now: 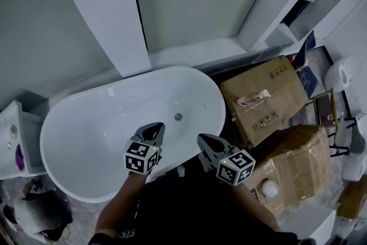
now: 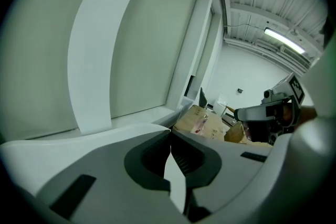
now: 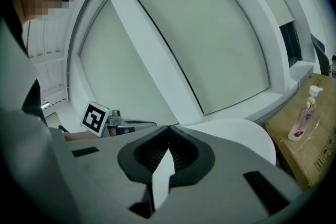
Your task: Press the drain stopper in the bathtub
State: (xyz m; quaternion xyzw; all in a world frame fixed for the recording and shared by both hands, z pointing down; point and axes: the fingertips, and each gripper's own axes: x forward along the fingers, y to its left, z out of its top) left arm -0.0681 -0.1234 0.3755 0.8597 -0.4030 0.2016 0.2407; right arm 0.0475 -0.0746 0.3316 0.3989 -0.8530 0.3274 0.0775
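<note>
In the head view a white oval bathtub point(image 1: 74, 140) lies below me, with a small round metal drain stopper point(image 1: 178, 117) on its floor near the right end. My left gripper point(image 1: 152, 131) hovers over the tub's near rim, a little below and left of the stopper, jaws shut and empty. My right gripper point(image 1: 205, 141) is held beside it at the tub's right edge, also shut with nothing in it. In the left gripper view the left gripper point(image 2: 170, 139) has its tips meeting. The right gripper point(image 3: 168, 136) looks the same in its own view. The stopper is hidden in both gripper views.
Two cardboard boxes point(image 1: 265, 97) stand right of the tub, one with a pump bottle point(image 1: 252, 99) lying on top. A white ledge point(image 1: 17, 135) sits at the tub's left end. A white slanted panel point(image 1: 109, 8) rises behind the tub.
</note>
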